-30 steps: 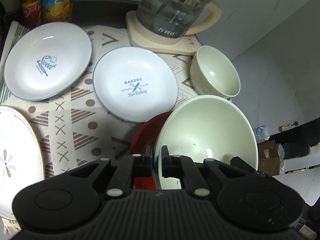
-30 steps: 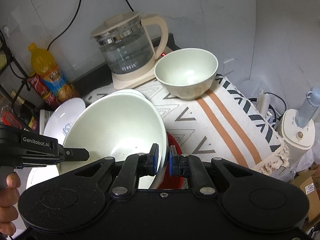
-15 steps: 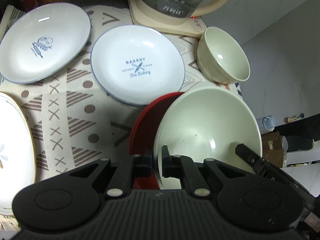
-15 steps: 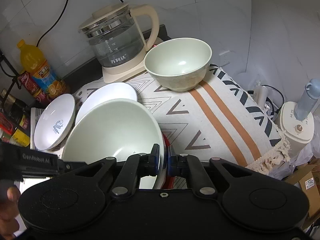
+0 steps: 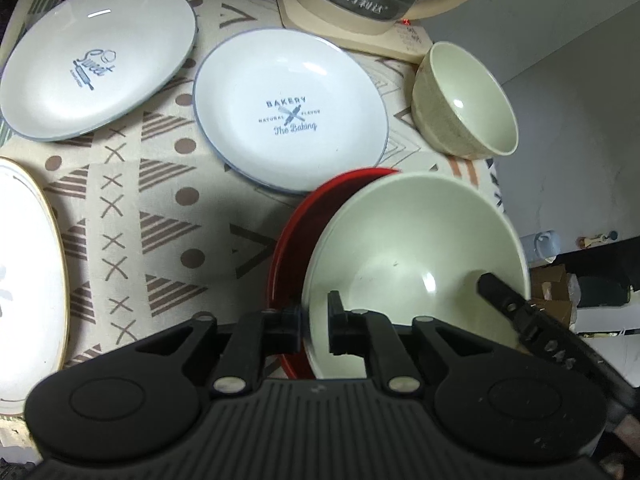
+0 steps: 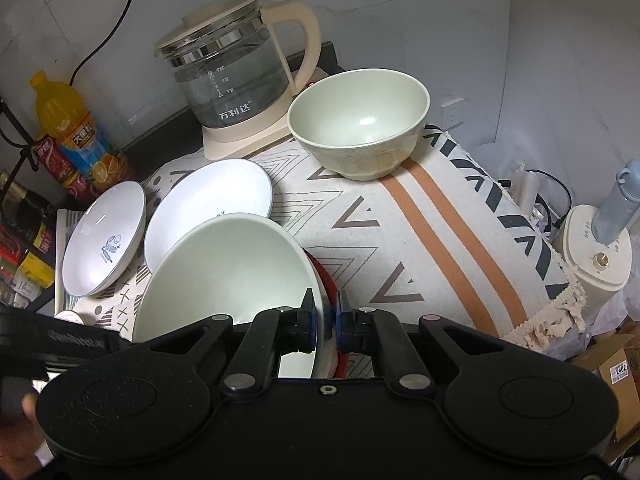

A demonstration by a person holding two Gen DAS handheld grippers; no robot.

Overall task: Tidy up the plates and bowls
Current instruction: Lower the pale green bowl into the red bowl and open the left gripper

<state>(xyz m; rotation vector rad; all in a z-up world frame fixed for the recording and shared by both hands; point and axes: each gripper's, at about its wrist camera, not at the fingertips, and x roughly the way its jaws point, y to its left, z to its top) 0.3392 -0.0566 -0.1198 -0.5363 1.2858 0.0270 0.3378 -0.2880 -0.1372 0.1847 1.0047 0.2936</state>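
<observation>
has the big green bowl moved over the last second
Yes. In the right wrist view the big green bowl has come away from the kettle, uncovering the plates behind it.

Left tool [image 5: 314, 326] and right tool [image 6: 325, 320], both angled down, clamped.

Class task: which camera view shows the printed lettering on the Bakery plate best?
The left wrist view: the Bakery plate lies fully open to it, its blue print readable. In the right wrist view the same plate is half hidden behind the large pale bowl, its lettering almost entirely covered.
</observation>
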